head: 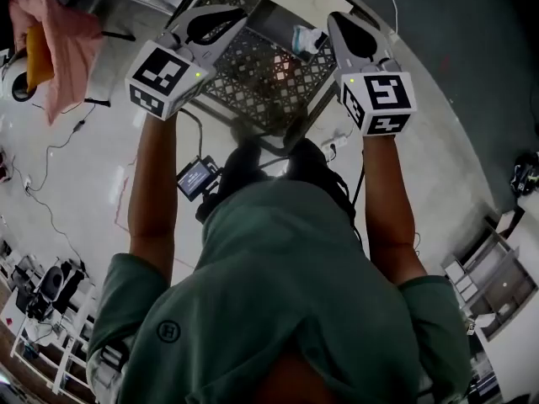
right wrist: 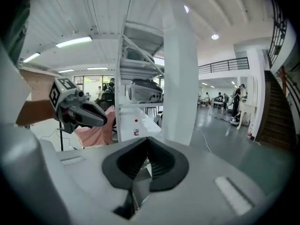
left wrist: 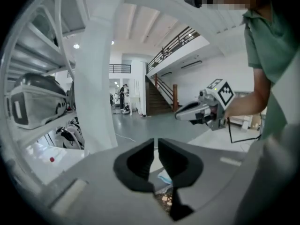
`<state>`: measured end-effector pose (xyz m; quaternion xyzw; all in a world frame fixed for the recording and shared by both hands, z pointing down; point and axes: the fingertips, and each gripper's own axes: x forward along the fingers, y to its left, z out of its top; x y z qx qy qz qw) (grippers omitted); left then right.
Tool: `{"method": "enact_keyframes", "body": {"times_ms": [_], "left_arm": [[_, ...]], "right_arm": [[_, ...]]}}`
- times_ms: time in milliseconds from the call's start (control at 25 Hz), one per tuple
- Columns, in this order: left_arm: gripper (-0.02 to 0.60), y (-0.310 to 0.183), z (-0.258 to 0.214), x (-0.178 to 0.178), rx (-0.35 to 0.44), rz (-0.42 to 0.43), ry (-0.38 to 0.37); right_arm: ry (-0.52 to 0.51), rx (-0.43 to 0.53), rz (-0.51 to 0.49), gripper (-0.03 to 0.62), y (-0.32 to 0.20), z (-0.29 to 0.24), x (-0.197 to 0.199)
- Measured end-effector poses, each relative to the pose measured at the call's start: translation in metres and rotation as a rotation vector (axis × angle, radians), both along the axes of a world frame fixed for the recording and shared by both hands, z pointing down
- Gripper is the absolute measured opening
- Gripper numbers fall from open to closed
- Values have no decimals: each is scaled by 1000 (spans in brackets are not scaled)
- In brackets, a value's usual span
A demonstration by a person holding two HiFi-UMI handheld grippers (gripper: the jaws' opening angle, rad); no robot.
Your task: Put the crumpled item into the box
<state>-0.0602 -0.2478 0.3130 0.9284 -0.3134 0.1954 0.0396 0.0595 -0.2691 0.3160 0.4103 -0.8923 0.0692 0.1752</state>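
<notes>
Crumpled item: we see a pale blue and white wad (head: 306, 39) lying on the lattice tabletop (head: 257, 87). It is free of both tools.
Same item, left gripper view: a pale blue scrap (left wrist: 164, 176) shows low behind the jaws, with a bit of the lattice (left wrist: 164, 199) beneath it.
Right gripper (head: 341, 25): its tip is just beside the wad in the head view; we cannot tell whether they touch. Its own view shows the dark pads (right wrist: 157, 165) pressed together with nothing between them.
Left gripper (head: 227, 19): it is over the table's left part, well apart from the wad. The jaws leave only a thin slit and grip nothing.
Arms: both bare forearms reach forward and upward side by side, with the marker cubes nearest the wrists. Each tool shows in the other's view.
In the way: a white column (right wrist: 180, 69) rises close in front of the right gripper's camera, and a white post (left wrist: 96, 78) stands before the left one.
Around: there is a pink cloth (head: 61, 36) at far left, a small screen (head: 195, 178) below the table, shelves with white gear (right wrist: 143, 90), a staircase (left wrist: 159, 100), and cables (head: 63, 141) on the pale floor.
</notes>
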Motion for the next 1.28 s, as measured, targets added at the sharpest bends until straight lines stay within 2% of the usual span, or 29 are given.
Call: {"method": "enact_keyframes", "body": {"times_ms": [280,440,920,1280], "left_arm": [[20,36,-81,-21,147,-16,41],[17,53,-115,-38,223,-21,67],[6,108,-207,-81,432,-71,108],[3,148,-233,-107,505,-103,105]], "right_arm": [[-57,157,-63,6,41,-103,-16],[-44,242,-107,6,62,-144,-30],[1,375,-156,5,125,-226,-47],[-2,418,-134,5,157,-249,-50]]}}
